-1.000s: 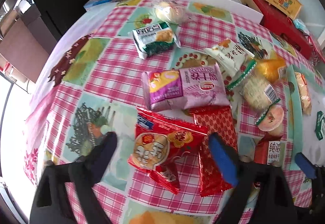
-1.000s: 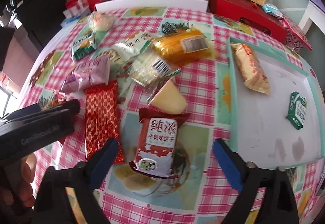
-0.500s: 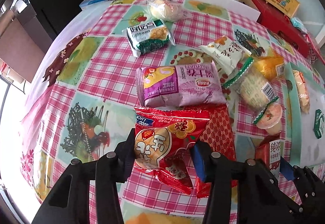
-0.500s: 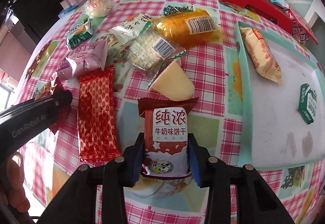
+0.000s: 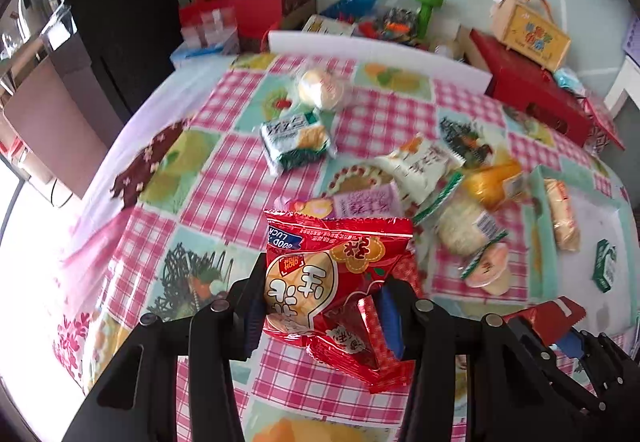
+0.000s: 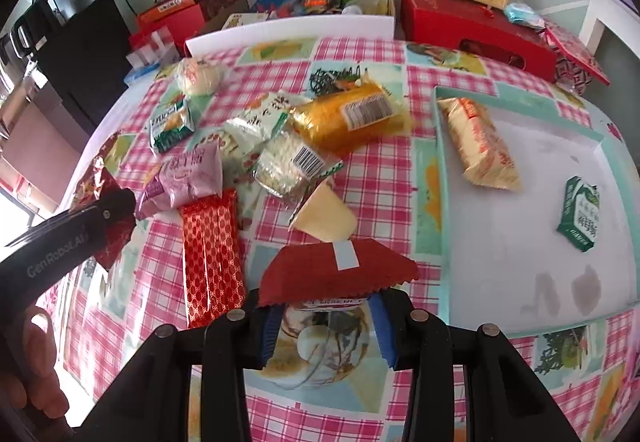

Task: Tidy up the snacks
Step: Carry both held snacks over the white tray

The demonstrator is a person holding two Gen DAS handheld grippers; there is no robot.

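My left gripper (image 5: 320, 306) is shut on a red snack bag (image 5: 336, 274) and holds it above the checked tablecloth. My right gripper (image 6: 326, 326) is shut on a dark red milk biscuit pack (image 6: 336, 274), lifted off the table; its end tips up toward the camera. The left gripper (image 6: 96, 217) with its bag shows at the left of the right wrist view. A teal-rimmed white tray (image 6: 440, 177) lies at the right, holding a yellow biscuit pack (image 6: 478, 143) and a small green pack (image 6: 580, 215).
Loose snacks lie mid-table: a red patterned bar (image 6: 212, 258), a purple pack (image 6: 188, 177), an orange pack (image 6: 348, 117), a noodle pack (image 6: 292, 165), a green-white pack (image 6: 172, 123), a round bun (image 6: 198, 75). Red boxes (image 6: 472, 29) stand behind the table.
Both grippers closed on their packs and lifted them off the table. The red bag and the milk biscuit pack now hang above the cloth.
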